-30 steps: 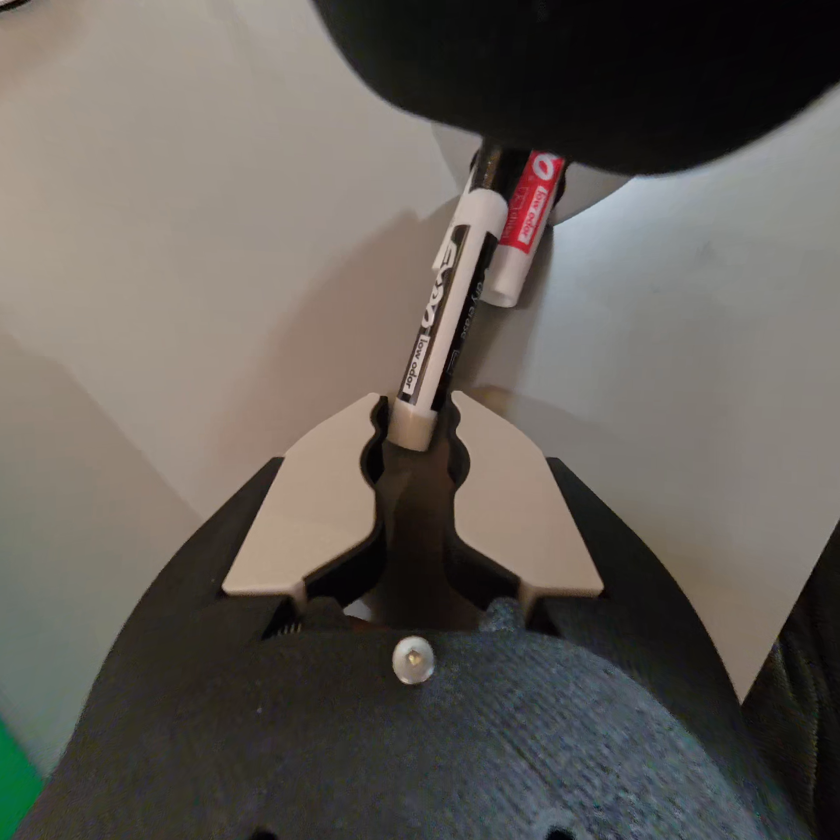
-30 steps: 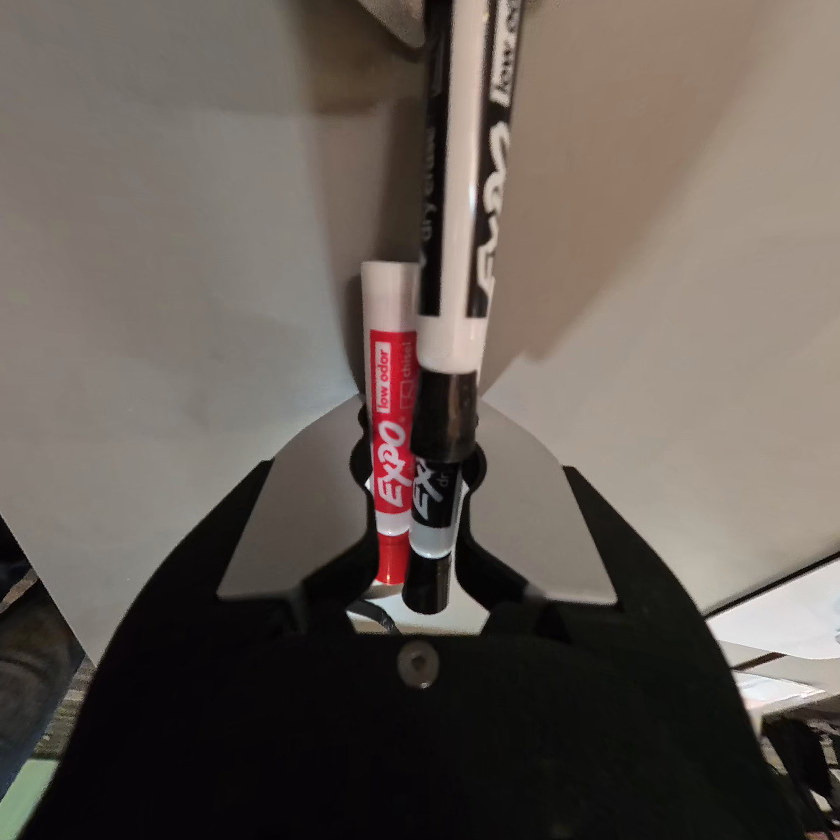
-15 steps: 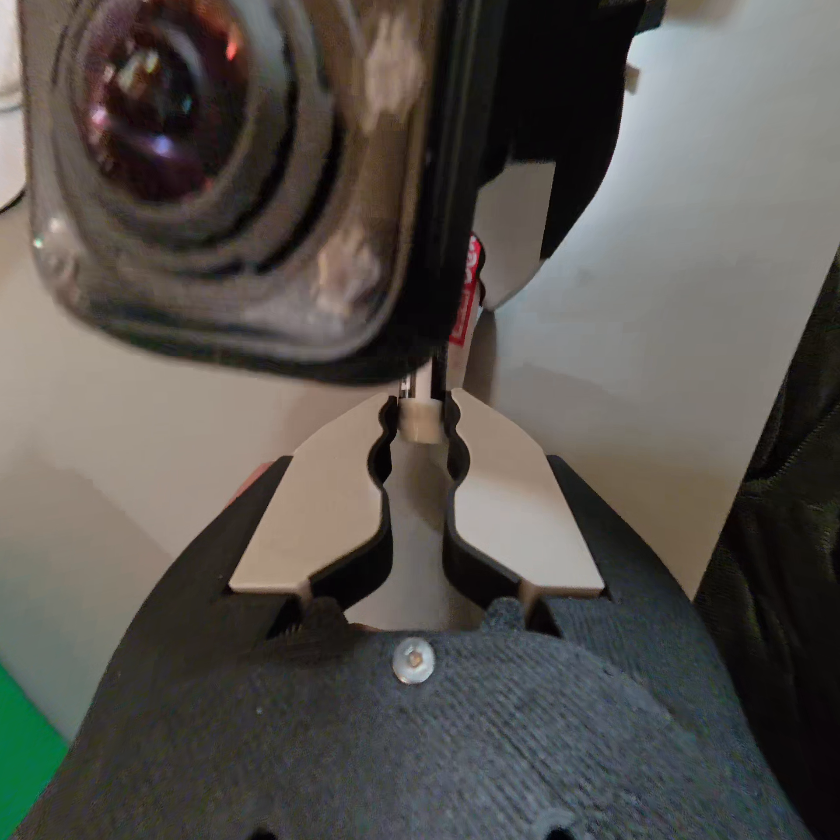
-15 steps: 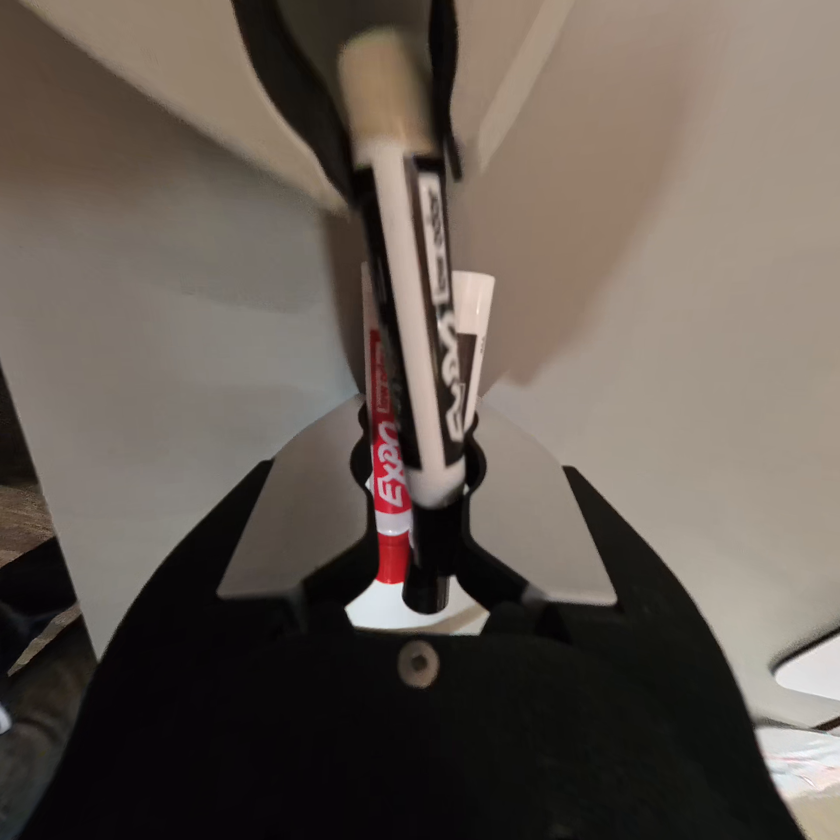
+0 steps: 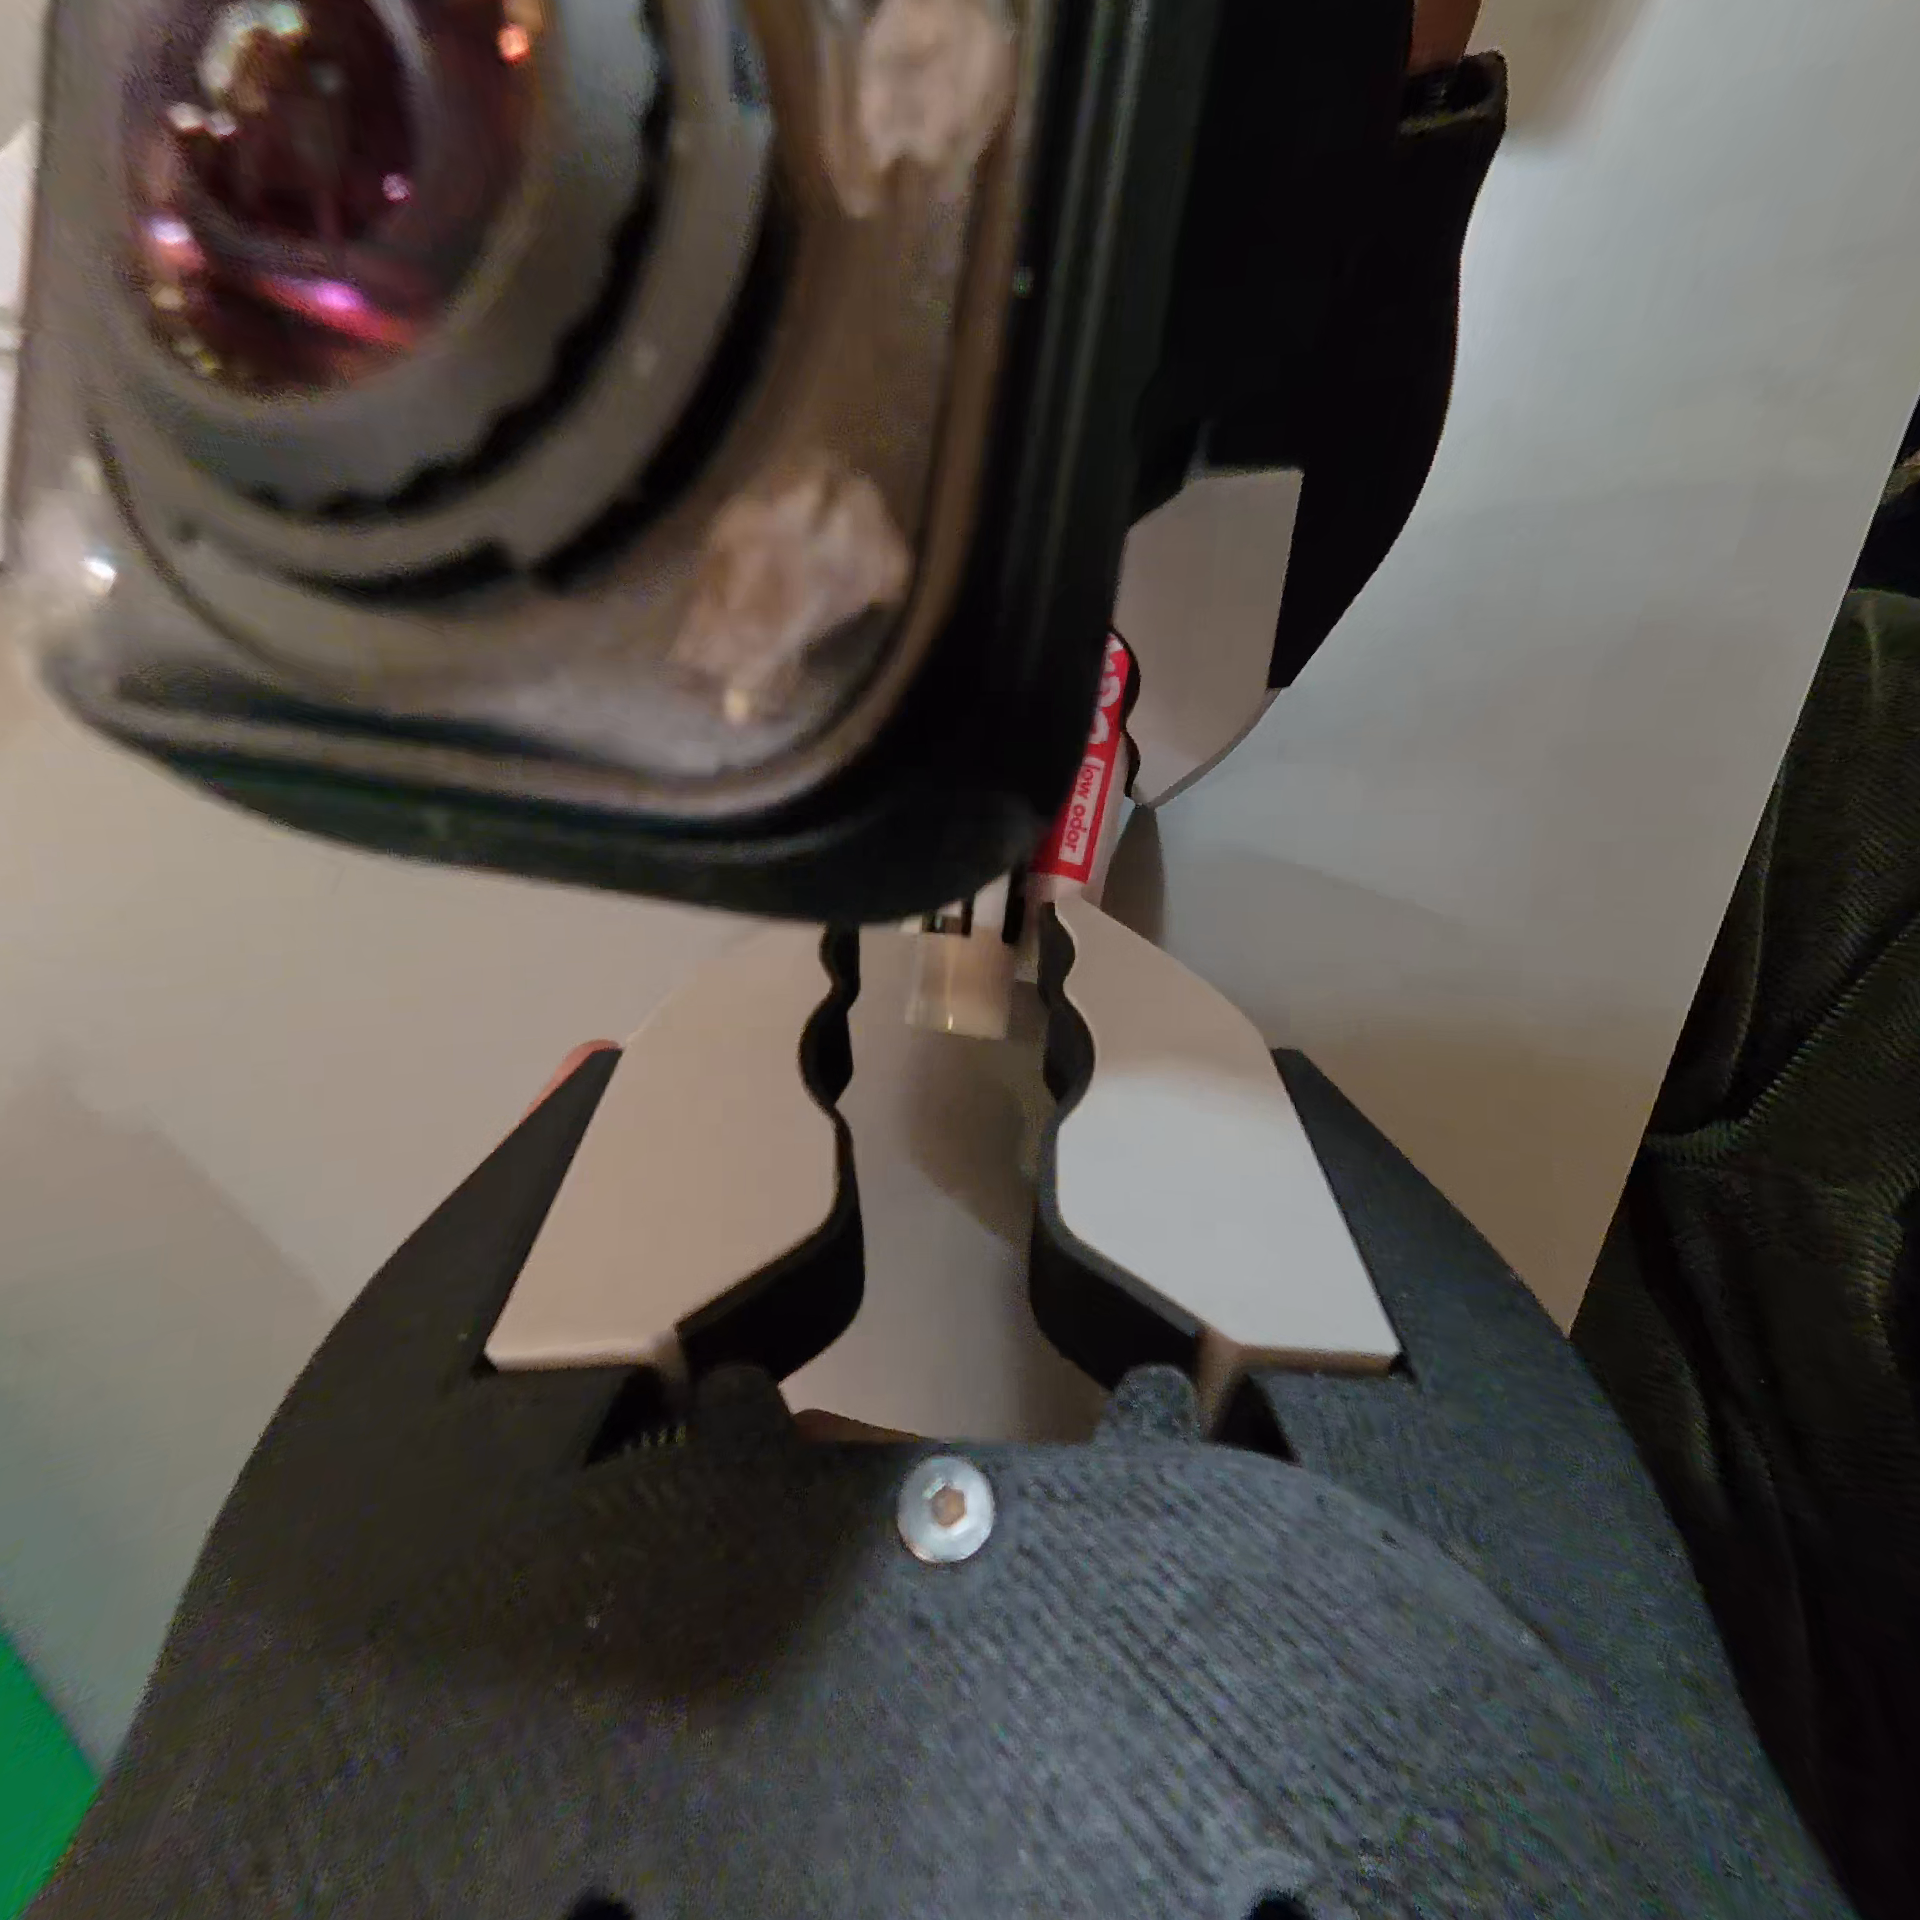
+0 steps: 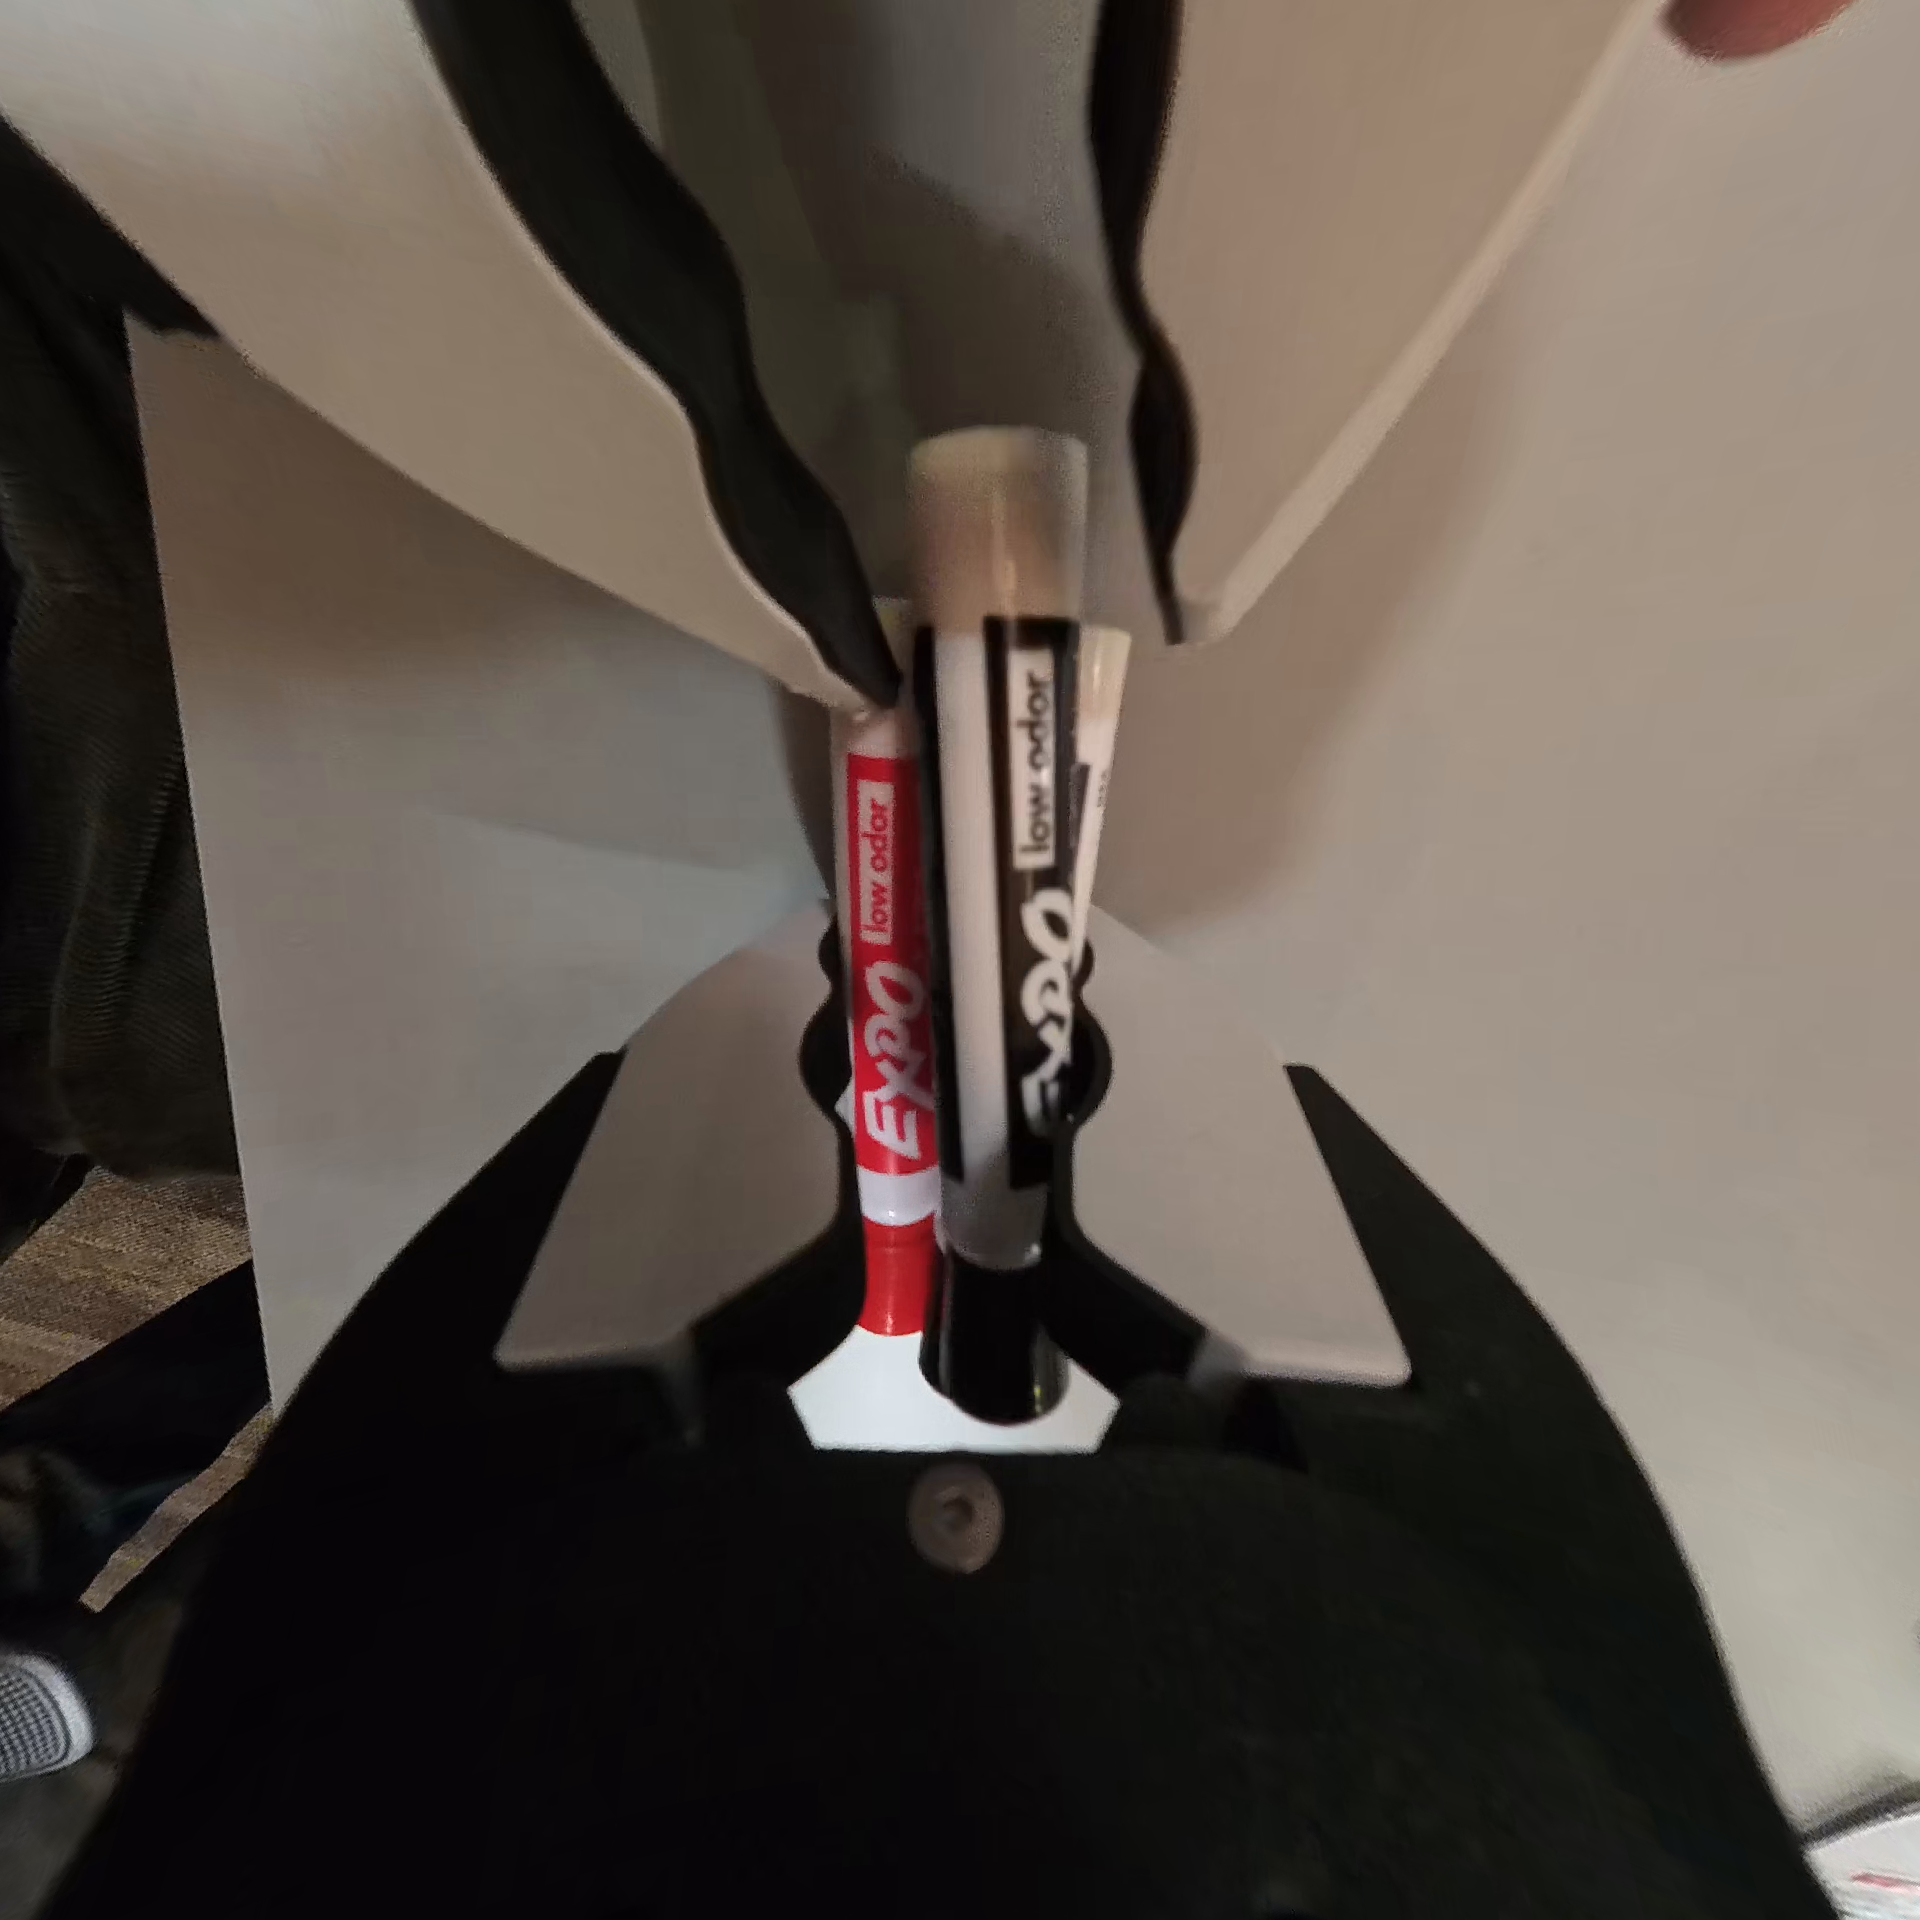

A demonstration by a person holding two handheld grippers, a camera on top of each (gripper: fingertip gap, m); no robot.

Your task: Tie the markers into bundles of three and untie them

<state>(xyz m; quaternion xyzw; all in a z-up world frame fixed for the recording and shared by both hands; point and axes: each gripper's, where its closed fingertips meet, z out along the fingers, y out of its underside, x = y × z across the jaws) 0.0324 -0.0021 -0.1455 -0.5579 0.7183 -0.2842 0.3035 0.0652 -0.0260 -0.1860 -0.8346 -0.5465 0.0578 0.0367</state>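
Observation:
In the right wrist view my right gripper (image 6: 956, 997) is shut on three markers held side by side: a red marker (image 6: 883, 1039), a black marker (image 6: 987, 935) on top, and a second black one (image 6: 1096, 727) half hidden behind it. My left gripper (image 6: 1023, 655) faces it from above, with its jaws open around the top black marker's white end and not pressing it. In the left wrist view my left gripper (image 5: 940, 966) is open with that white end (image 5: 956, 992) between its tips. The red marker (image 5: 1086, 810) shows just beyond.
The right gripper's camera body (image 5: 520, 416) fills the top of the left wrist view, very close. Below both grippers lies a white table (image 5: 312, 1143). A person's dark clothing (image 5: 1766, 1143) is at the table's right edge. Carpet floor (image 6: 104, 1299) shows at the left. There is about 6 cm between the tips of the two grippers.
My left gripper carried the black marker in alongside the two in the right gripper, then opened and let it go. The two grippers have come close, tip to tip.

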